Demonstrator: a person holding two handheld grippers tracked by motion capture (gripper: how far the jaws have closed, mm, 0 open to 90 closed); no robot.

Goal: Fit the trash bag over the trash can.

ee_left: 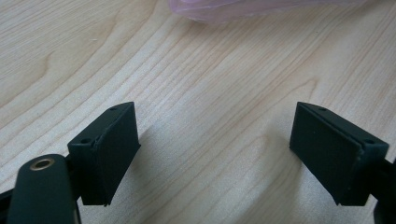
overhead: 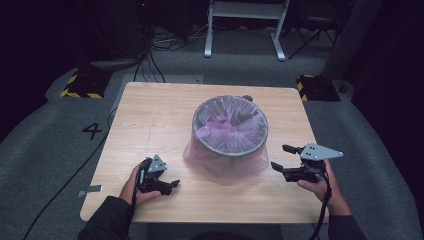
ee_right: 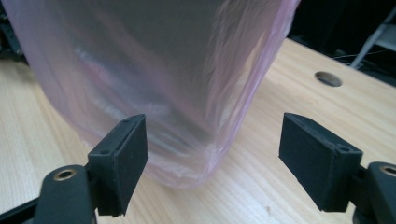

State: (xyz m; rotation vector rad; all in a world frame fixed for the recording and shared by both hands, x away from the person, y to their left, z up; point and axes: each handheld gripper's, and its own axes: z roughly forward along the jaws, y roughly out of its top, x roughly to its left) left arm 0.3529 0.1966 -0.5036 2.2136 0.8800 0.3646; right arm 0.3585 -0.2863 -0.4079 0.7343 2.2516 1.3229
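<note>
While the round bin point(overhead: 230, 126) with its pink bag point(ee_right: 154, 88) sits in the middle of the wooden table point(overhead: 150, 120), the left gripper point(overhead: 172, 185) and right gripper point(overhead: 281, 157) wait beside it, both wide open, holding nothing.

A dim lab or test room: grey carpet, hazard-striped blocks point(overhead: 84, 85), floor cables point(overhead: 150, 55), lone wooden table point(overhead: 150, 120)

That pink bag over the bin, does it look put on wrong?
A bit. The pink bag hangs outside the bin, puddling on the table, with a crumpled wad bunched inside instead of lining it smoothly.
</note>
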